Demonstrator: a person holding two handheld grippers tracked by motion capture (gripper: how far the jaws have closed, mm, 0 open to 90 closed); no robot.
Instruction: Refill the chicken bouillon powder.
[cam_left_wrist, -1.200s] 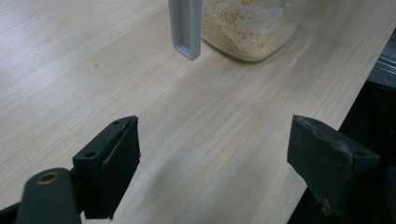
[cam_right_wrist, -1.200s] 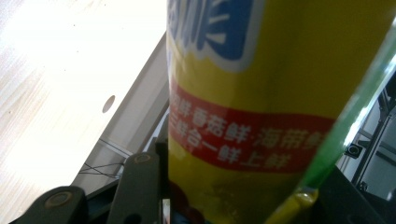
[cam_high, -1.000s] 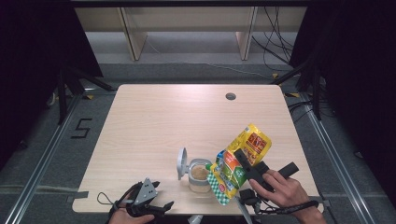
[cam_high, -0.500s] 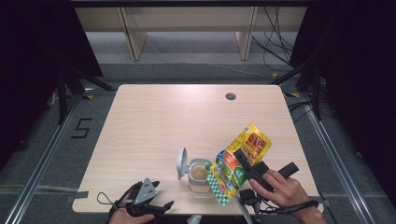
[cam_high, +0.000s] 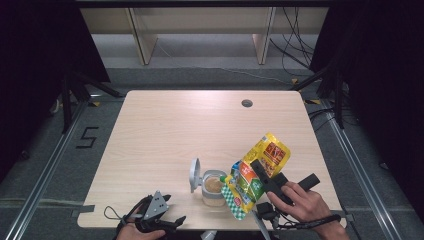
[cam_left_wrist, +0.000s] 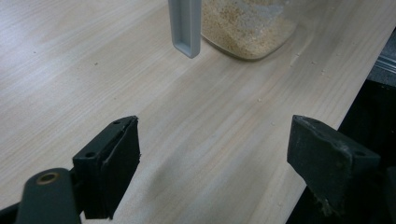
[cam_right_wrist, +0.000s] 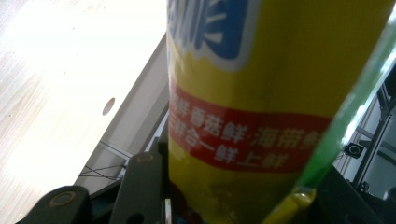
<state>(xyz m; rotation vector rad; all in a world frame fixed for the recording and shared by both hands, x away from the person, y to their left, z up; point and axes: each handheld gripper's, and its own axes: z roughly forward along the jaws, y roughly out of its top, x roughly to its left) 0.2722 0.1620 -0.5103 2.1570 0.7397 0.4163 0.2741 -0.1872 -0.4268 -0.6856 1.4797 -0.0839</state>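
A yellow seasoning bag (cam_high: 272, 150) with red and green print hangs tilted, its lower end over a clear container (cam_high: 214, 187) of beige granules. My right gripper (cam_high: 256, 169) is shut on that bag; in the right gripper view the bag (cam_right_wrist: 261, 93) sits between the black jaws. The container's grey flip lid (cam_high: 194, 175) stands up on its left side. My left gripper (cam_high: 175, 221) rests at the table's front edge, left of the container, open with nothing in it. From the left gripper view (cam_left_wrist: 215, 154) the lid (cam_left_wrist: 185, 25) and container (cam_left_wrist: 247, 28) lie ahead.
The light wooden table (cam_high: 200, 125) has a cable hole (cam_high: 247, 103) near its far right. Its front edge runs close under both hands. Metal rails flank the table on the floor, and wooden shelving stands behind it.
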